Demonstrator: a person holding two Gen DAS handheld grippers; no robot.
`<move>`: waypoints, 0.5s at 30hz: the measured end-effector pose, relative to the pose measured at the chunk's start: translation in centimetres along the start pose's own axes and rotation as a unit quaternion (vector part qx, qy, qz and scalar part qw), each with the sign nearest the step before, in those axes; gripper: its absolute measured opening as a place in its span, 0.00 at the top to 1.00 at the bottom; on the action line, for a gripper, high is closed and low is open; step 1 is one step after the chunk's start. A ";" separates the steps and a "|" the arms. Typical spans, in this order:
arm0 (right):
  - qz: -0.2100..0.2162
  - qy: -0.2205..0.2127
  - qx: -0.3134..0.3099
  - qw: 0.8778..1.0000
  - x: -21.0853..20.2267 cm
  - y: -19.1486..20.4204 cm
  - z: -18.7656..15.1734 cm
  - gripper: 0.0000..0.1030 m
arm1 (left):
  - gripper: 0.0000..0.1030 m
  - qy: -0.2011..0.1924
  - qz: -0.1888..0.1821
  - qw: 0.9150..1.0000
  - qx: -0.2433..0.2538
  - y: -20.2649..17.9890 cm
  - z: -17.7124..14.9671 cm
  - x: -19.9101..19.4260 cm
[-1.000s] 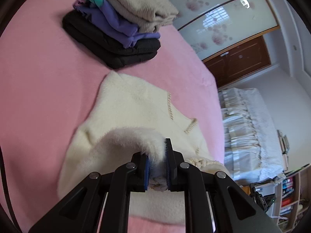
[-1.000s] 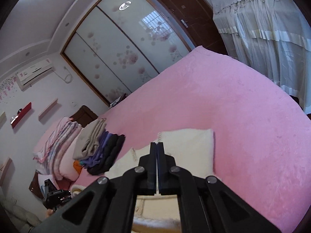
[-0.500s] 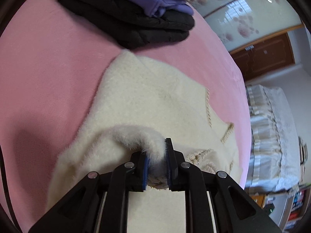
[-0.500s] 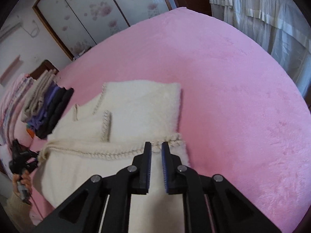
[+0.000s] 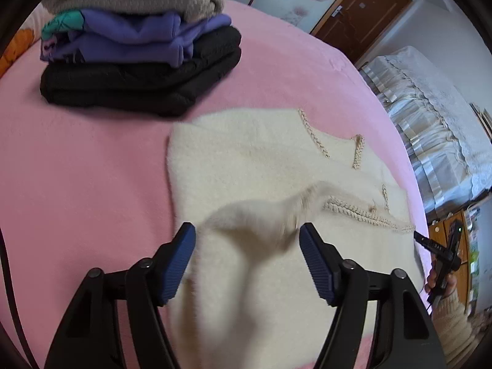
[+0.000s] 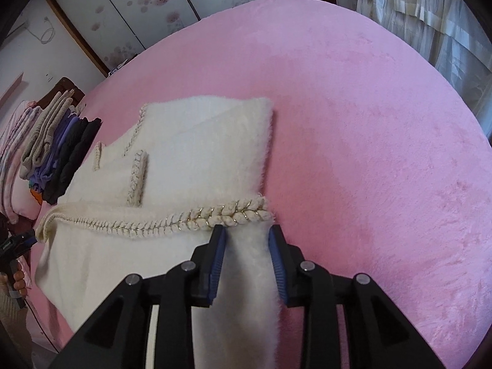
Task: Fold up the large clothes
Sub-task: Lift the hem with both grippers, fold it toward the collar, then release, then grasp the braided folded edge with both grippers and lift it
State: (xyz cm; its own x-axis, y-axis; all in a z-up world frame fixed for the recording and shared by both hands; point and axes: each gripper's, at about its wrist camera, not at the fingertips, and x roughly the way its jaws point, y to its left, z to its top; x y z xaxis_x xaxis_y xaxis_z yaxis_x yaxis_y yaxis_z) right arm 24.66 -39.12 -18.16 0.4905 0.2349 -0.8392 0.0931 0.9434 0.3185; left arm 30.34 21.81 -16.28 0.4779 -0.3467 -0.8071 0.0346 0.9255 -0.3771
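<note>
So I've got both claws over the cream fuzzy sweater [image 5: 246,166], which is lying partly folded on the pink bed [image 5: 77,160].

The left claw [image 5: 247,238] is spreading right now. The blue pads [image 5: 181,261] stand wide apart with a blurry hump of sweater fabric sitting between them, and neither pad is pressing on it as far as I can see.

The right claw [image 6: 247,240] is also opening, not as wide. It's at the near right corner of the sweater, just behind the braided trim [image 6: 196,218] that runs across the garment. A strip of the fluffy edge sits between its pads [image 6: 216,261]. They look just off the fabric, but the fuzz makes that hard to judge.

In the right wrist view the far half of the sweater lies flat, with a folded panel on top and short braided strips [image 6: 136,181] showing.

No real containers here. The closest thing is the stack of folded clothes [image 5: 141,49] on the bed at the far left of the sweater: black at the bottom, purple in the middle, beige knit on top. It sits close to the sweater's far corner, not touching.

Curtains [image 6: 430,15] and a wardrobe with flower-print doors [image 6: 138,9] are past the bed.
</note>
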 end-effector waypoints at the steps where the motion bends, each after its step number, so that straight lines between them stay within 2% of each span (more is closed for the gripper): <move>1: -0.001 0.001 -0.001 1.000 0.1 0.0 0.0 0.68 | 0.30 -0.003 0.002 1.000 0.012 0.1 -0.1 -0.3; 4: -0.002 0.002 0.008 1.000 0.3 -0.5 0.1 0.59 | 0.30 -0.001 0.036 0.998 0.057 0.0 -0.1 -0.1; 7: 0.012 0.003 0.024 1.000 0.6 -1.0 0.1 0.57 | 0.30 0.013 0.069 0.993 0.090 -0.3 0.5 1.3; 10: 0.024 -0.001 0.030 0.999 0.5 -1.2 0.1 0.57 | 0.30 0.024 0.080 0.991 0.101 -0.6 1.7 3.4; 13: 0.033 -0.009 0.021 0.999 0.3 -1.1 -0.1 0.57 | 0.30 0.031 0.076 0.991 0.103 -0.9 2.8 5.2; 14: 0.034 -0.011 0.013 0.999 0.2 -0.9 -0.1 0.57 | 0.32 0.034 0.073 0.991 0.109 -1.1 3.2 5.8; 15: 0.034 -0.014 0.003 0.999 0.0 -0.6 -0.2 0.58 | 0.43 0.035 0.074 0.990 0.118 -1.3 3.3 6.3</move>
State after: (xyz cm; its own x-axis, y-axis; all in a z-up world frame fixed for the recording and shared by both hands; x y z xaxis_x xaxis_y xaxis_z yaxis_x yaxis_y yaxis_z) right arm 24.49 -39.66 -18.46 0.5199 0.2910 -0.8032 0.0635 0.9244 0.3760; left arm 36.16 18.89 -19.38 0.4306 -0.2062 -0.8787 0.1770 0.9739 -0.1419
